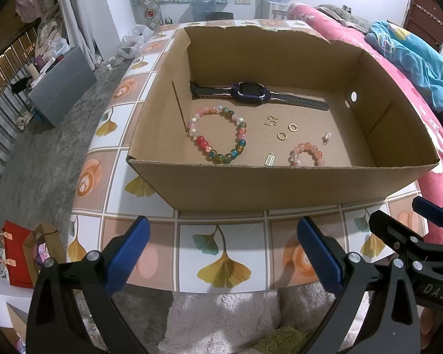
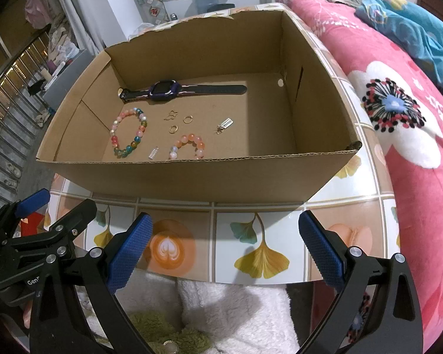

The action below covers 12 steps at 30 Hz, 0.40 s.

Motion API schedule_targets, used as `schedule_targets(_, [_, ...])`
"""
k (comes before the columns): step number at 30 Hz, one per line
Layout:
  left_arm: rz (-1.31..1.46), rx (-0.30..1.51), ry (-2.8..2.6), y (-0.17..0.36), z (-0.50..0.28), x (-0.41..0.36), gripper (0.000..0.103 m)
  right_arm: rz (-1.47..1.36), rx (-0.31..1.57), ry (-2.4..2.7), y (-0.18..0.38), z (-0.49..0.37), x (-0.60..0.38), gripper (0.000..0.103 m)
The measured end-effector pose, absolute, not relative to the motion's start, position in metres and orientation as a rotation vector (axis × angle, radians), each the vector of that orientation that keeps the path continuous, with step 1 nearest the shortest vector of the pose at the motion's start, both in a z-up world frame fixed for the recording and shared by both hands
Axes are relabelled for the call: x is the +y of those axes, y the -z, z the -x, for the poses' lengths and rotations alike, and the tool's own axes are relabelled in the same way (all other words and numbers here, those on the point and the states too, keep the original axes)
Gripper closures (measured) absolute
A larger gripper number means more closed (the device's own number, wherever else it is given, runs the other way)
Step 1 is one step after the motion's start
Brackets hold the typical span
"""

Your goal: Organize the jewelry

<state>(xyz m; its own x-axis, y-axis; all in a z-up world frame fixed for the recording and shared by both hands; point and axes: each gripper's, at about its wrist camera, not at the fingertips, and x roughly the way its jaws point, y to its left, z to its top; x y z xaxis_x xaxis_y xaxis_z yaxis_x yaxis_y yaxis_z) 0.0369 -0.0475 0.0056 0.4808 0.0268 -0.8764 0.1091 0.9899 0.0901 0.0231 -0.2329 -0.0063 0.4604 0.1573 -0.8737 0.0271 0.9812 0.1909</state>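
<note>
While both tools hang back over the near edge of the worktop (image 1: pixel 221 253), neither one grips anything: the left tool (image 1: pixel 223 253) has its blue pads spread wide apart over a leaf-printed tile, and the right tool (image 2: pixel 226 250) is spread just as wide over the patterned cover. All the jewelry lies on the floor of an open cardboard box (image 1: pixel 280 183) that stands on the worktop just past the tools. A dark watch (image 1: pixel 251 93) lies flat along the far wall of the box, its strap stretched out to both sides. Nearer, on the left side of the floor, a large bead bracelet (image 1: pixel 217 134) in pink, white, red, blue and green lies in a ring. A smaller pink bead bracelet (image 1: pixel 307 155) lies to its right, close to the near wall, which hides part of it. Between the two bracelets sit two small gold rings (image 1: pixel 282 135), near each other but apart, with a thin gold butterfly-shaped piece (image 1: pixel 270 121) just beyond them. A little silver charm (image 1: pixel 270 159) rests near the front wall between the bracelets, and another small silver piece (image 1: pixel 326 138) lies to the right of the rings. A pink flowered blanket (image 2: pixel 398 118) on a bed borders the worktop's right side.
</note>
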Motion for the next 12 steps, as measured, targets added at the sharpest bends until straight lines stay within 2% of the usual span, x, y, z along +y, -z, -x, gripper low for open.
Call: schedule_targets(12, [-0.137,1.078,0.052,-0.0045,-0.0374,-0.0506,0.006,-0.188,1.095,-0.081,0.0070,-0.0235,-0.2338,0.008])
